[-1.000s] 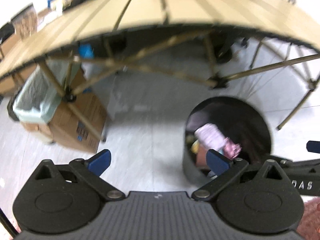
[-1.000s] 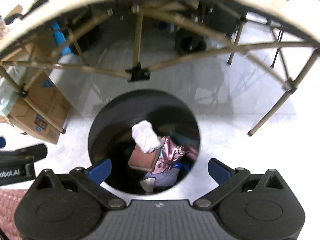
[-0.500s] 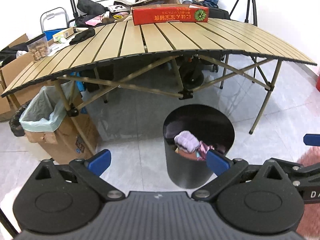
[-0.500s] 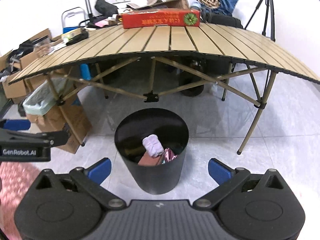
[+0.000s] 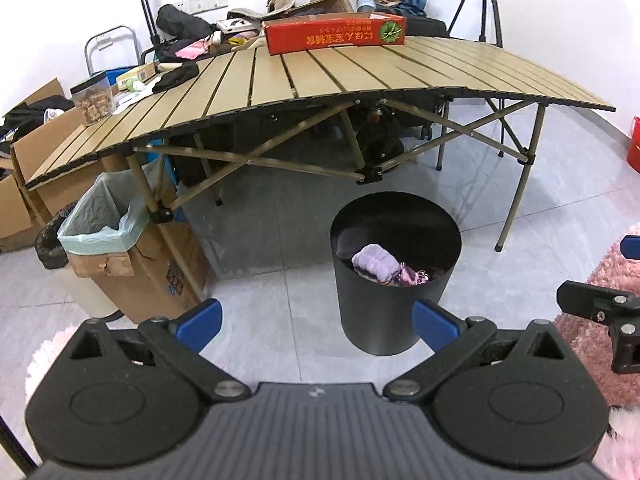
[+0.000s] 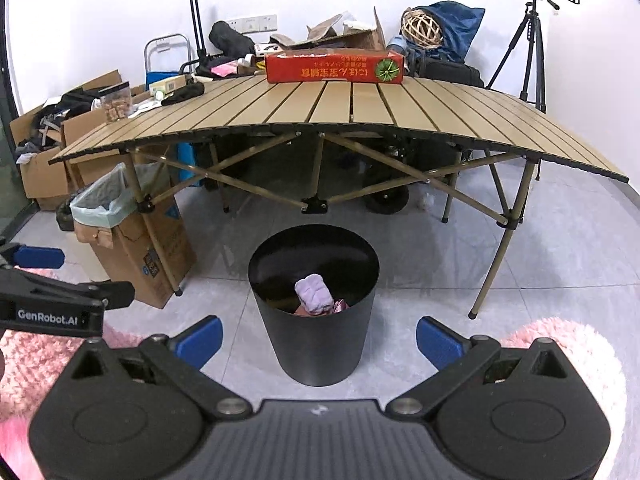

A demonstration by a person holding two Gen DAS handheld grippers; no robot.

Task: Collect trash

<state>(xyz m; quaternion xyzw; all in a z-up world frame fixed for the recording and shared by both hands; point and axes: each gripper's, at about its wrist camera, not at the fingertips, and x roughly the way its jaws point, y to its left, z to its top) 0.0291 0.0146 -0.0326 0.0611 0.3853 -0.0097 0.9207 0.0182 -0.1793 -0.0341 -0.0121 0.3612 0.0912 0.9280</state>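
A black round bin (image 5: 384, 312) (image 6: 316, 344) stands on the grey tiled floor in front of the slatted folding table (image 5: 360, 76) (image 6: 360, 108). Inside it lie a pale purple wad (image 5: 376, 266) (image 6: 314, 300) and pink crumpled wrappers (image 5: 410, 278). My left gripper (image 5: 316, 322) is open and holds nothing, back from the bin and to its left. My right gripper (image 6: 318, 338) is open too, with the bin framed between its blue fingertips (image 6: 200, 340). Each gripper shows at the edge of the other's view.
A cardboard box lined with a pale green bag (image 5: 116, 248) (image 6: 120, 216) stands by the table's left leg. A long red box (image 5: 336, 34) (image 6: 334, 66), a snack jar (image 5: 94, 102) and clutter sit on the table. Pink shaggy rug (image 5: 612, 280) (image 6: 560, 344) lies near me. A tripod (image 6: 528, 48) stands right.
Both grippers have drawn back and up from over the bin, from looking down into it to a wide view of the table and room. Both stayed open.
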